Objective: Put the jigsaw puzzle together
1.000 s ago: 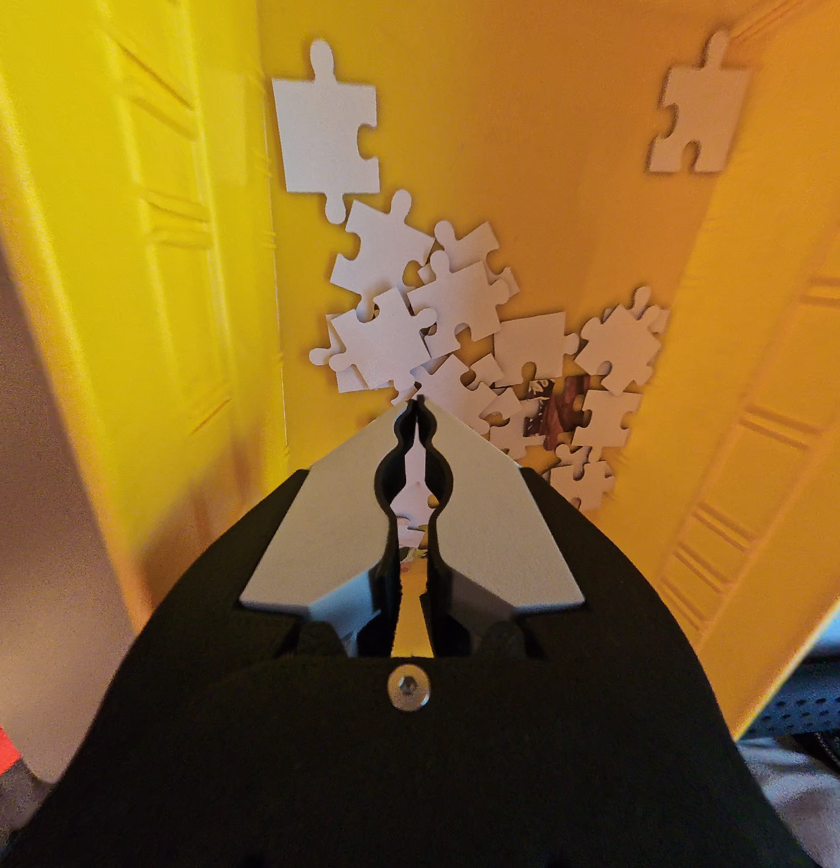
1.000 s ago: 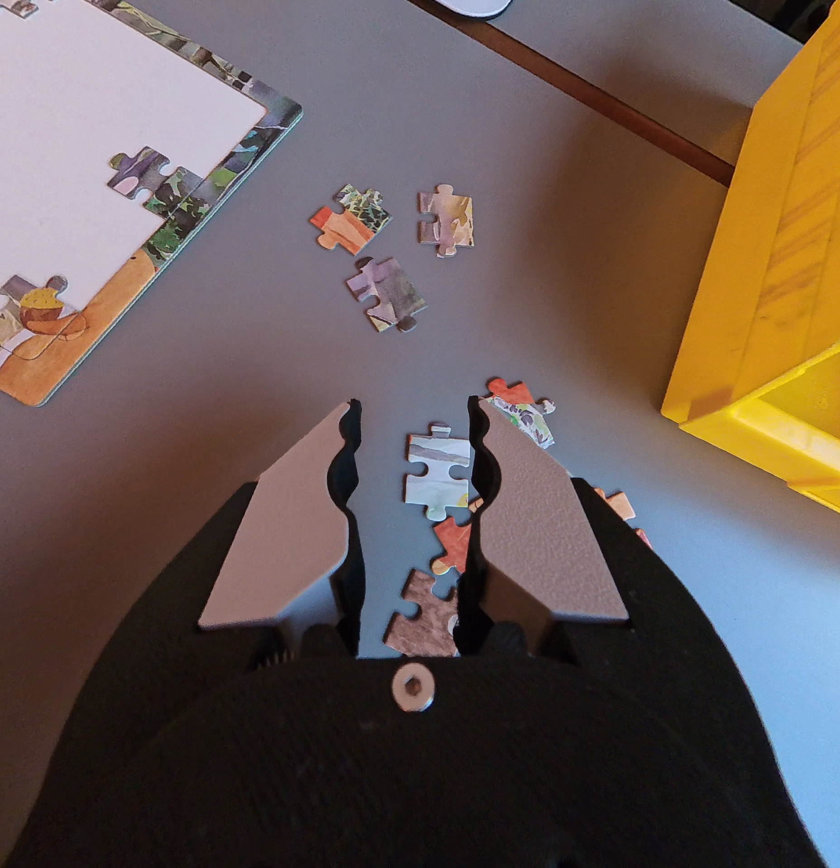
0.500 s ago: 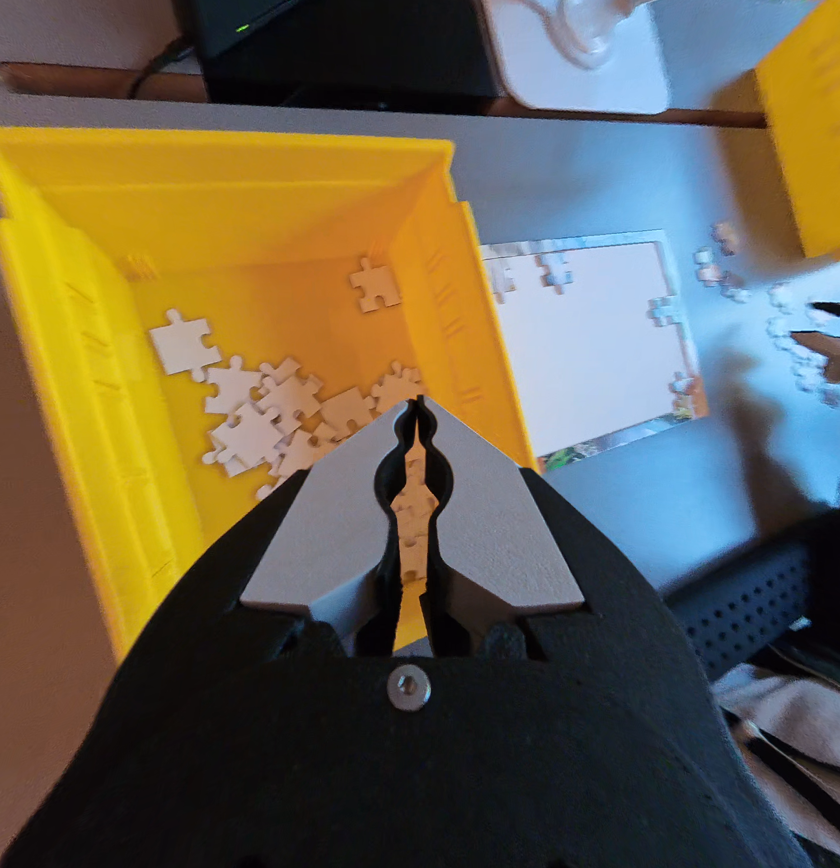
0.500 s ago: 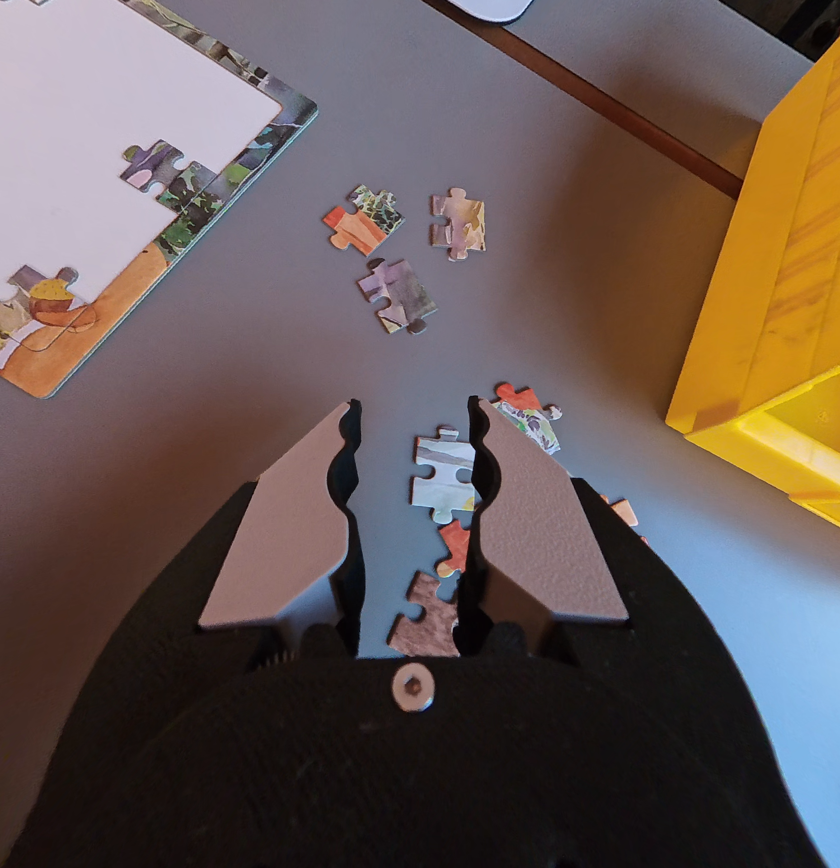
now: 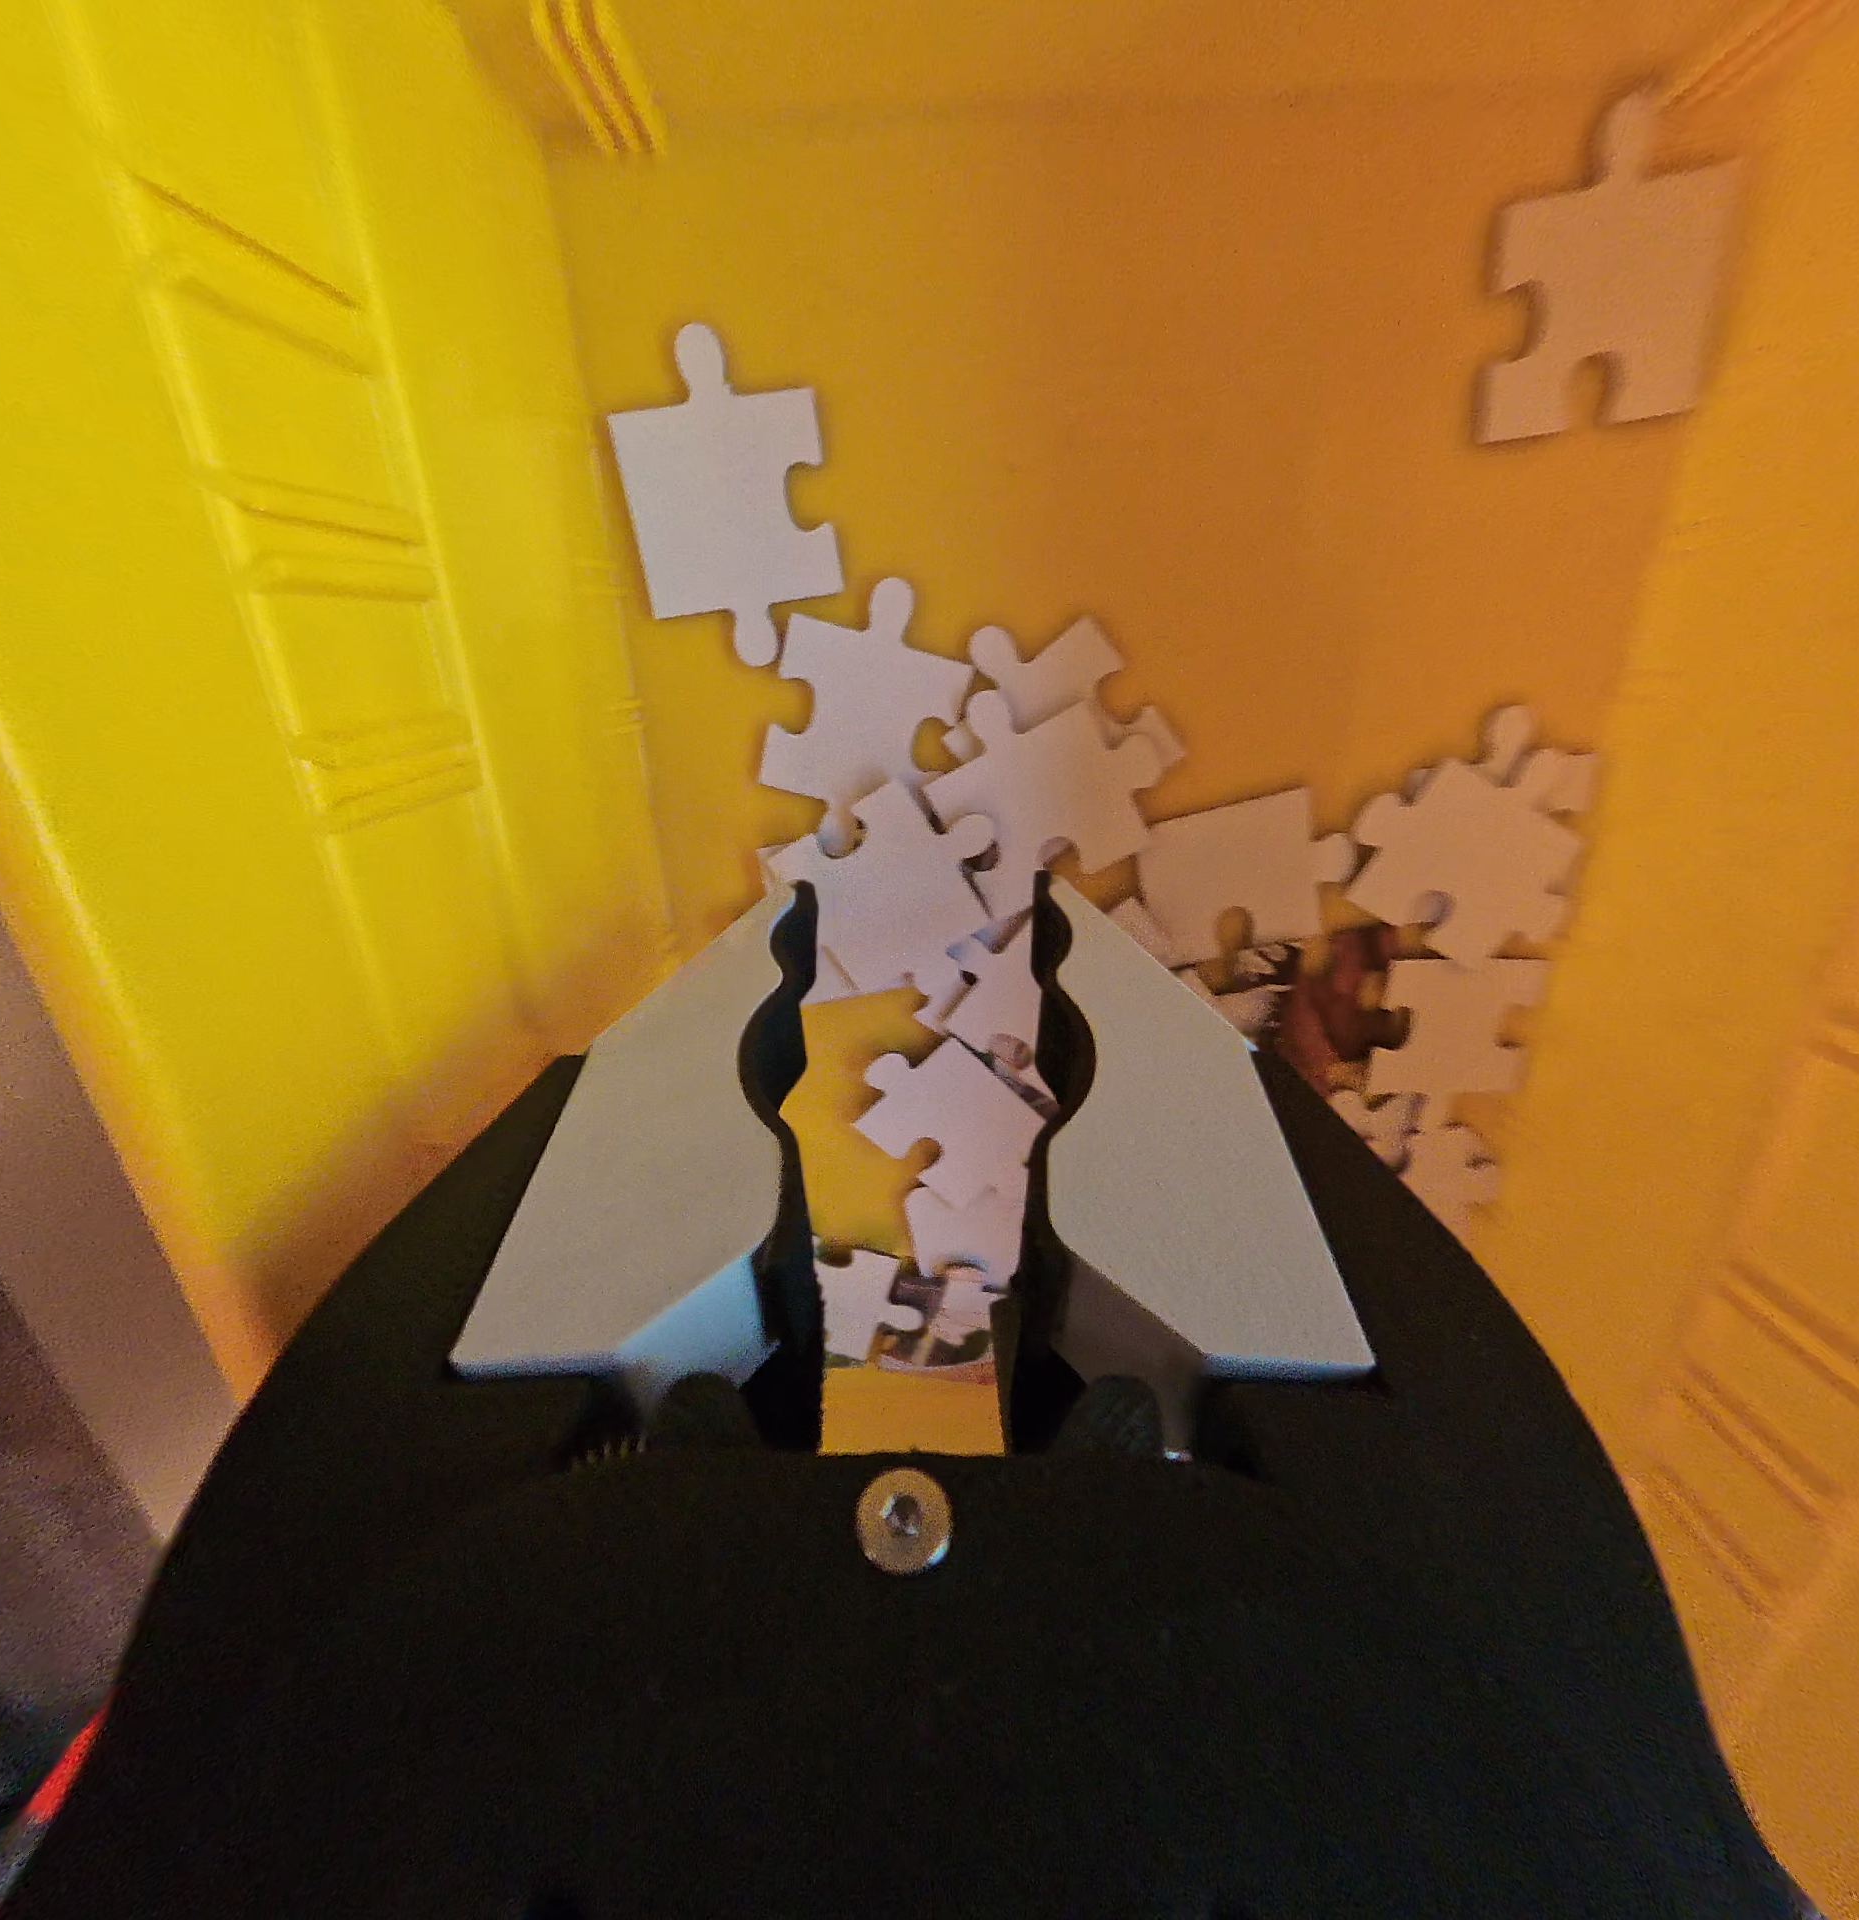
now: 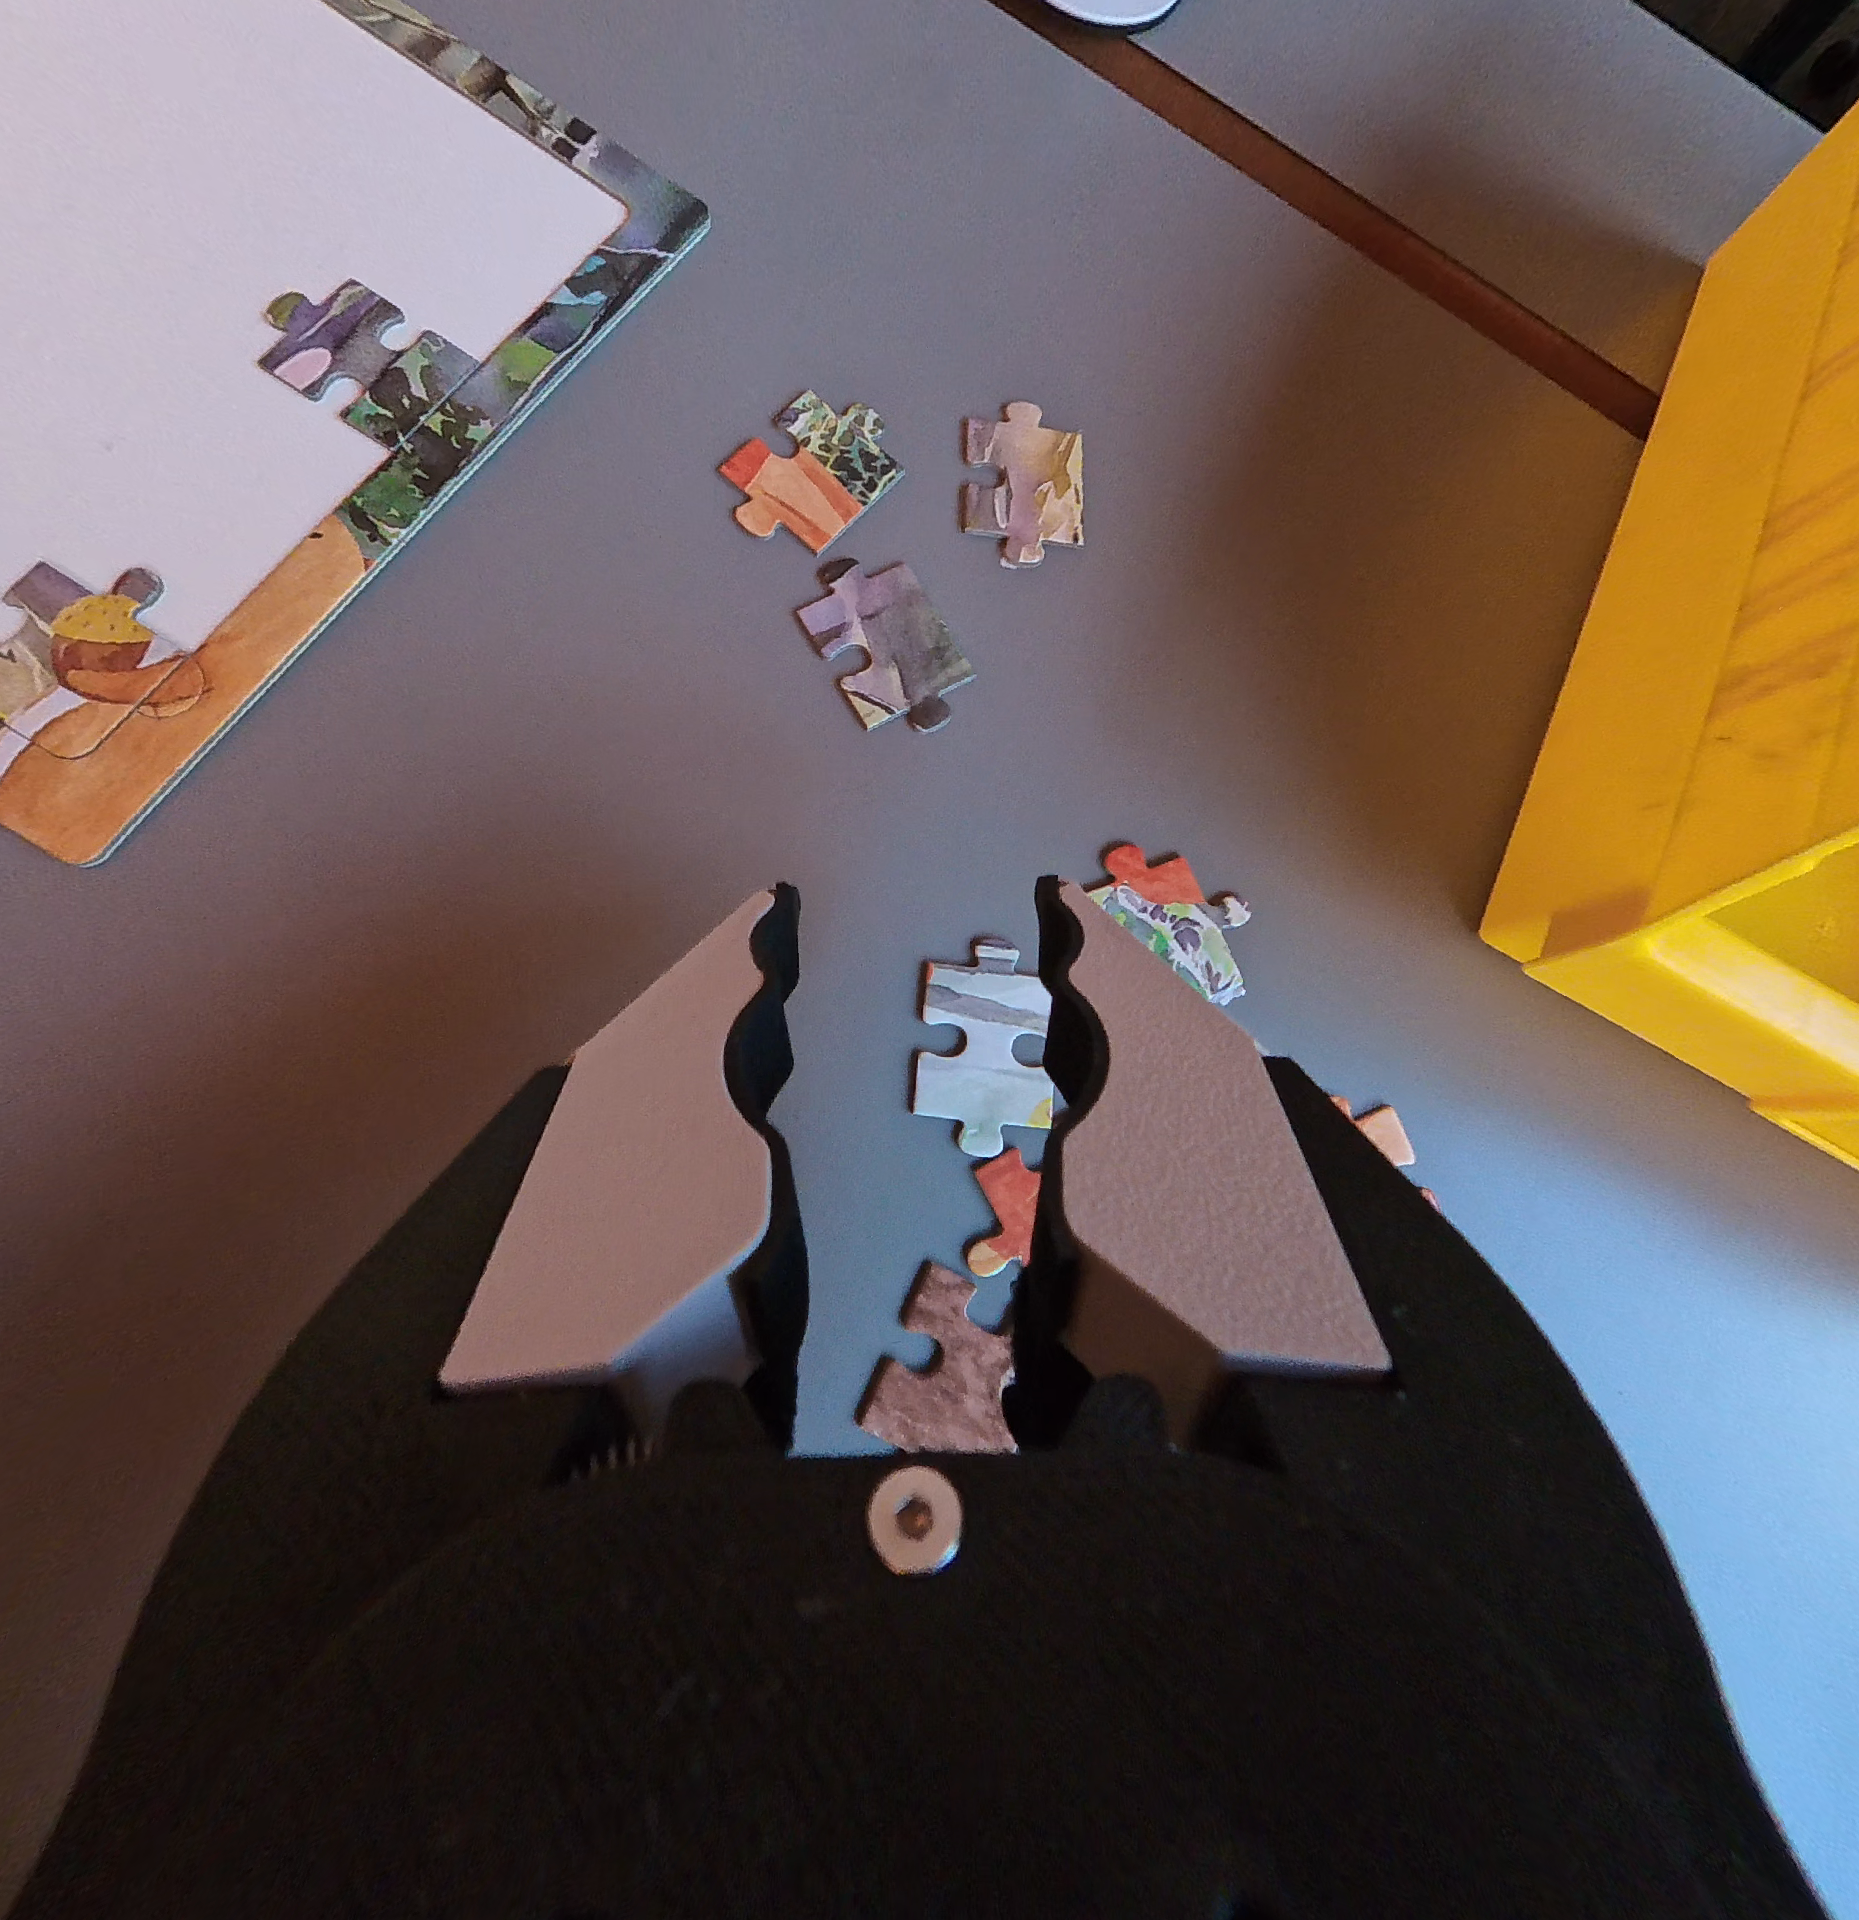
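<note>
left wrist view is basically all yellow: the left tool sits inside a yellow bin with its two fingers parted to a middling gap and nothing between them. under and ahead of it is a pile of puzzle pieces, nearly all lying blank white side up and overlapping each other. a bit of printed brownish picture peeks out on the right side of the pile. one white piece lies at the far left end of the pile, just touching the next one, and another lone piece lies well apart near the right wall. the shot is a bit blurry at the edges.

right wrist view looks down on a grey surface. the right tool hangs above it, fingers also spread about the same, gripping nothing. a pale striped piece lies between the fingers, closer to the right one, with an orange piece and a brownish piece nearer the camera. a red and green piece sticks out beside the right fingertip. further out, three colour-side-up pieces lie close together: orange and green, purple and tan, grey purple. the puzzle board is up in the left corner, its edge frame done, a few pieces fitted along it and the middle blank white. a second yellow bin stands on the right.
</note>
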{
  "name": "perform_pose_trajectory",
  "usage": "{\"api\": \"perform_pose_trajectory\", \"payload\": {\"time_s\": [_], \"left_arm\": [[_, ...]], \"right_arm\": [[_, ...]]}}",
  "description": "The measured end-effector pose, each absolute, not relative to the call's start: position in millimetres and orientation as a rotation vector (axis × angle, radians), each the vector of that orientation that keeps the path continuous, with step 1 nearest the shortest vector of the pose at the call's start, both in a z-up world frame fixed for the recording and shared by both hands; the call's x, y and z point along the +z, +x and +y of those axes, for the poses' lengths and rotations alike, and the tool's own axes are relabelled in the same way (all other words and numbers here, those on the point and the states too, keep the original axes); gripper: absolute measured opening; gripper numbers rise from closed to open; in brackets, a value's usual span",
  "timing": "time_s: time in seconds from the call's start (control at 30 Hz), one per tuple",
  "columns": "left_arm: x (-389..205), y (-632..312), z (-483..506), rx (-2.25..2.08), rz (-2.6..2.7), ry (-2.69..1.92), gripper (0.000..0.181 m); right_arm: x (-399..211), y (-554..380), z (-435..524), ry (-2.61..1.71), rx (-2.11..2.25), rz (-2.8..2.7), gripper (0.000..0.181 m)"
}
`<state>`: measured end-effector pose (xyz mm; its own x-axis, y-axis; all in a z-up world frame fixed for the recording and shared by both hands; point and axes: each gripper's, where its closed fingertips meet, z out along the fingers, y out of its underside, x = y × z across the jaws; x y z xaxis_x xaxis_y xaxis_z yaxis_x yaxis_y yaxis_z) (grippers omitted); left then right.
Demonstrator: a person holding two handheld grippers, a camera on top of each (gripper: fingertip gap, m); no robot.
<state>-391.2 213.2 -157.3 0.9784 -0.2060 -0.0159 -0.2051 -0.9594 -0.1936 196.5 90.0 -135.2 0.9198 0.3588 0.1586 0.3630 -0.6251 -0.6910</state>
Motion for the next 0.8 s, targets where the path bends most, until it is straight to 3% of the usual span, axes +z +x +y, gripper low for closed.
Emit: {"api": "perform_pose_trajectory", "payload": {"time_s": [0.6, 0.8], "left_arm": [[-161.1, -402.2, 208.9, -0.073, 0.247, -2.941, 0.034], [-158.1, -400.1, 209.8, -0.064, 0.274, -2.928, 0.008]], "right_arm": [[-142.0, 192.8, 87.3, -2.324, -0.025, -0.567, 0.046], [-143.2, 192.4, 87.0, -2.329, -0.027, -0.574, 0.046]]}}
